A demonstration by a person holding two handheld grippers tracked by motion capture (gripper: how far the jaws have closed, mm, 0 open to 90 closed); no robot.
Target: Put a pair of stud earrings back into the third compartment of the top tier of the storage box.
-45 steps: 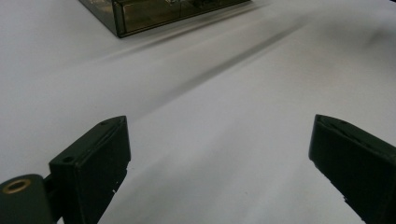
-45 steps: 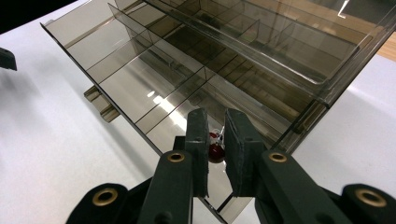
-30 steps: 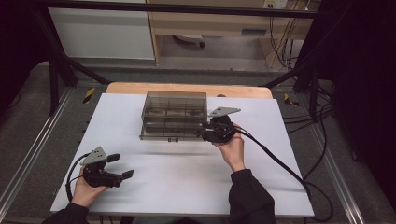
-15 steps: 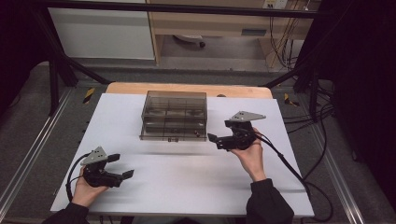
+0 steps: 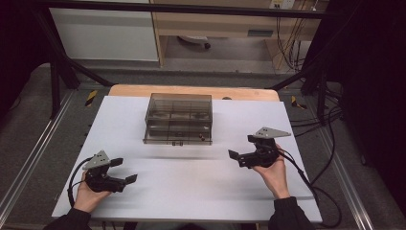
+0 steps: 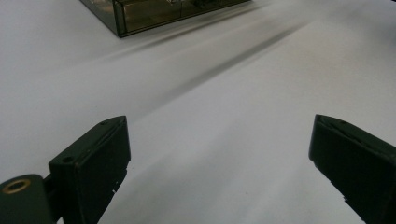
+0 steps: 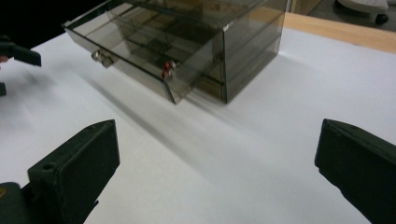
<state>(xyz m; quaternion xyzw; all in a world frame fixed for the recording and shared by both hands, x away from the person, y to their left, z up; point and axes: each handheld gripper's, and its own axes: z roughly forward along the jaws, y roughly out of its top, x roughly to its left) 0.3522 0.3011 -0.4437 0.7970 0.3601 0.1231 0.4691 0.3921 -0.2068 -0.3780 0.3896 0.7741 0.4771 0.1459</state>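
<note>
Drawer box [image 5: 178, 118] sits mid-table at the back, bottom drawer [image 7: 140, 70] poking out. Right gripper [image 5: 242, 153], jaws just spread and empty, should approach that knob [image 7: 166, 69] square-on. Left gripper [image 5: 125, 171] gapes too.

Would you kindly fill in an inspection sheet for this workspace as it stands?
Surface: white rectangular table top, wooden edge at the far side.
Job's things: smoky transparent plastic drawer box, lower drawer slightly pulled out, small knobs on its front.
Clutter: nothing seen.
Grippers: left claw open, empty, resting near the front left corner; right claw open, empty, jaws just opened, held apart from the box at its right.
Cables: black cable trails from the right claw off the table; more hang at the back right.
Surroundings: black frame bars, grey floor, pale cabinet behind.
</note>
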